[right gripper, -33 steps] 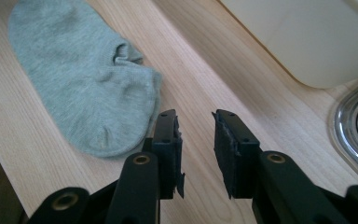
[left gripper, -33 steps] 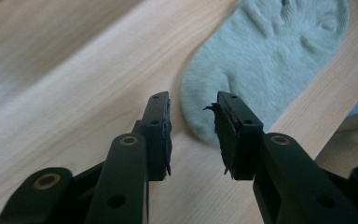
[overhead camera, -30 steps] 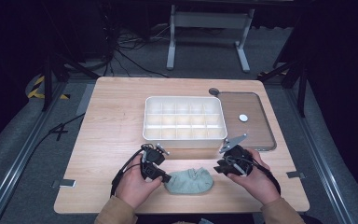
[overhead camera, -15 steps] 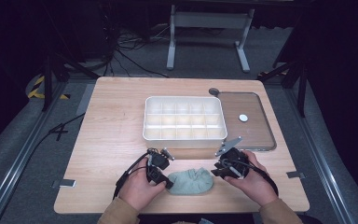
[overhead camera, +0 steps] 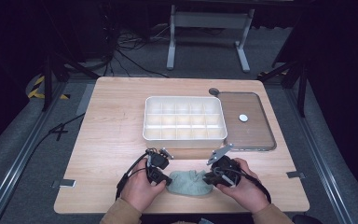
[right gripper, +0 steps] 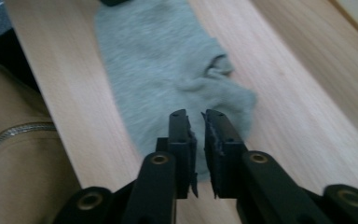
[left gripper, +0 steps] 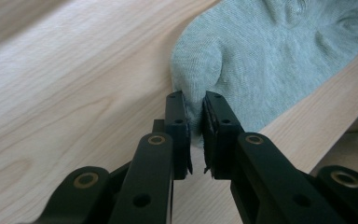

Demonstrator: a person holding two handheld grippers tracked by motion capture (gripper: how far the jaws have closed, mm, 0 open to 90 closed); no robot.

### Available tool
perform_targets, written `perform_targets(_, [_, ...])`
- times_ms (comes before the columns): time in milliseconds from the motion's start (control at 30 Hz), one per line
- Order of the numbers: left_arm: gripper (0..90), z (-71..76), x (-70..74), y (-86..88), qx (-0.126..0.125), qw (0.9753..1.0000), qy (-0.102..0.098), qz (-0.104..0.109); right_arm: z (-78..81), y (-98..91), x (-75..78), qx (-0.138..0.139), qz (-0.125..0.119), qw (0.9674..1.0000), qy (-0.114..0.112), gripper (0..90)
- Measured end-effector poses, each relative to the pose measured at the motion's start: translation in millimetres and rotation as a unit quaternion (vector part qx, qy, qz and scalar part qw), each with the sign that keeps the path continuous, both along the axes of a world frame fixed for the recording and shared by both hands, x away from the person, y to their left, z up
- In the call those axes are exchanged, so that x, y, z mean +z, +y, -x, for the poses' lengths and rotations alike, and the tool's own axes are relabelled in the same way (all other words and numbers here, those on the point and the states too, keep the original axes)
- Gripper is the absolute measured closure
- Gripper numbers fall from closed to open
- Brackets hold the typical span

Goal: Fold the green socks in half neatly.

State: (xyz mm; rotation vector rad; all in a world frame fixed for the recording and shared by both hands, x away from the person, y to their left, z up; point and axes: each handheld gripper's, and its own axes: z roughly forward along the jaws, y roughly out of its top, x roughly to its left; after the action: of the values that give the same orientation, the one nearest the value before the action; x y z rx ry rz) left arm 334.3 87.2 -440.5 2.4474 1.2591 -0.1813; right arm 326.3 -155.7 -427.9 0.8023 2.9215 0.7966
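A grey-green sock (overhead camera: 189, 183) lies crumpled near the table's front edge, between my two grippers. My left gripper (overhead camera: 167, 179) holds its left end. In the left gripper view the jaws (left gripper: 194, 100) stand shut, with a fold of the sock (left gripper: 270, 56) pinched between the pads. My right gripper (overhead camera: 207, 179) is at the sock's right end. In the right gripper view its jaws (right gripper: 193, 116) are drawn together to a narrow slit over the sock (right gripper: 168, 70), with fabric running under and between them.
A white compartment tray (overhead camera: 184, 138) stands mid-table, just beyond the grippers. Beside it on the right lies a dark flat lid (overhead camera: 256, 137) with a small white disc (overhead camera: 243, 118) on it. A tan sleeve (right gripper: 18, 163) hangs past the table's front edge.
Both hands have closed in on the sock from either side, the right gripper shifting left onto its end. The sock has bunched up slightly between them.
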Motion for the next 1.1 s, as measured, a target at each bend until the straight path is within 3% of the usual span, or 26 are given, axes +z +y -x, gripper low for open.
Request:
perform_targets(67, [81.5,-0.6,1.2,2.6,0.005,1.0000,-0.003,-0.007,2.9,4.9,-2.3,0.009,-0.006,0.9999,-0.001,85.3])
perform_targets(167, [81.5,-0.9,2.2,4.5,0.008,0.9999,-0.007,-0.009,2.2,9.2,-11.0,0.006,0.015,0.9998,-0.008,88.3])
perform_targets(300, [81.5,-0.5,2.2,6.5,0.010,0.9999,-0.006,-0.006,-1.8,8.8,-18.3,-0.004,0.020,0.9998,-0.006,89.1])
perform_targets(500, [81.5,0.2,3.4,5.7,0.008,0.9999,-0.004,-0.009,-4.0,7.6,-20.5,0.003,0.022,0.9997,-0.005,89.6])
perform_targets(767, [81.5,2.2,8.7,1.6,-0.001,0.9997,-0.021,-0.015,-2.5,8.9,-20.4,0.009,0.027,0.9996,-0.011,89.8])
perform_targets(1033, [81.5,5.2,23.2,-4.2,-0.014,0.9992,-0.038,-0.005,-2.3,9.3,-20.7,0.010,0.028,0.9994,-0.014,89.8])
perform_targets(1100, [81.4,6.2,25.9,-6.9,-0.018,0.9989,-0.042,-0.011,-2.3,9.2,-20.7,0.011,0.028,0.9995,-0.014,89.9])
